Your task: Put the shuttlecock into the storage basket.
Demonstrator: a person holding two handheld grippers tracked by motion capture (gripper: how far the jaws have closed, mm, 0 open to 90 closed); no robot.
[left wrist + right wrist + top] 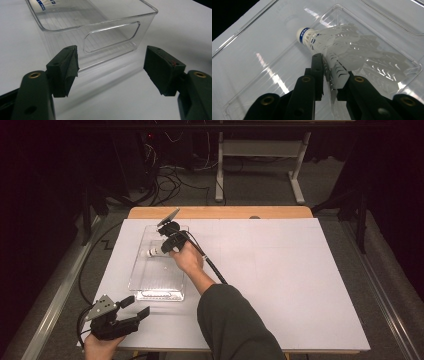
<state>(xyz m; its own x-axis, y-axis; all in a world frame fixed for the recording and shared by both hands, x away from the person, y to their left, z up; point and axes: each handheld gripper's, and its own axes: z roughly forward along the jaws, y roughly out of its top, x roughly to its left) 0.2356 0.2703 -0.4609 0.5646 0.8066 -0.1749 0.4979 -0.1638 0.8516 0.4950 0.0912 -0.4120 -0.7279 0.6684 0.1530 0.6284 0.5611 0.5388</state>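
Shuttlecock: white plastic shuttlecock (332,50) with rounded white cork tip and blue band, slotted skirt; inside the clear rectangular plastic bin (140,270).
Right gripper (329,72): jaws clenched on the skirt's edge.
Left gripper (111,72): jaws spread wide, near the bin's handle cut-out, over the white table (280,270).

Dim room – grey floor (260,190), tangled cables (167,182), a white-legged table frame (260,150) beyond.

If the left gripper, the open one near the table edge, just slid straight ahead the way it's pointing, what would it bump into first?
Most likely the near end wall of the clear plastic bin, around its handle cutout. The left gripper faces it with open jaws across bare white table.
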